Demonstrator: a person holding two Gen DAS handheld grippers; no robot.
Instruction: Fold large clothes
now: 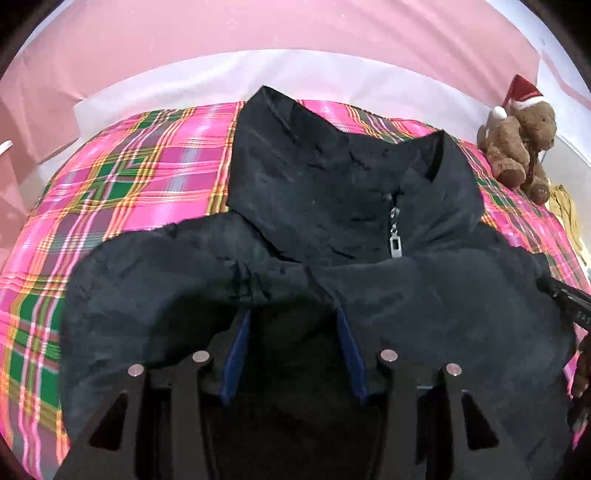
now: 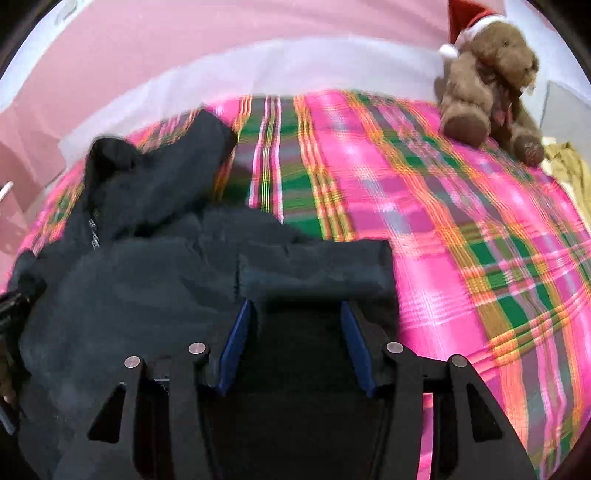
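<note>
A large dark navy jacket with a silver zipper pull lies on a pink plaid bed cover. Its collar points away from me. My left gripper is open, its blue pads spread, with jacket fabric bunched between and over the fingertips. My right gripper is open too, over the jacket's right part, where a folded sleeve lies across the fingertips. The right gripper's body shows at the right edge of the left wrist view. Whether cloth is pinched I cannot tell.
A brown teddy bear in a red Santa hat sits at the far right of the bed, also in the right wrist view. Yellowish cloth lies beside it. A pink wall stands behind the bed. Bare plaid cover spreads right of the jacket.
</note>
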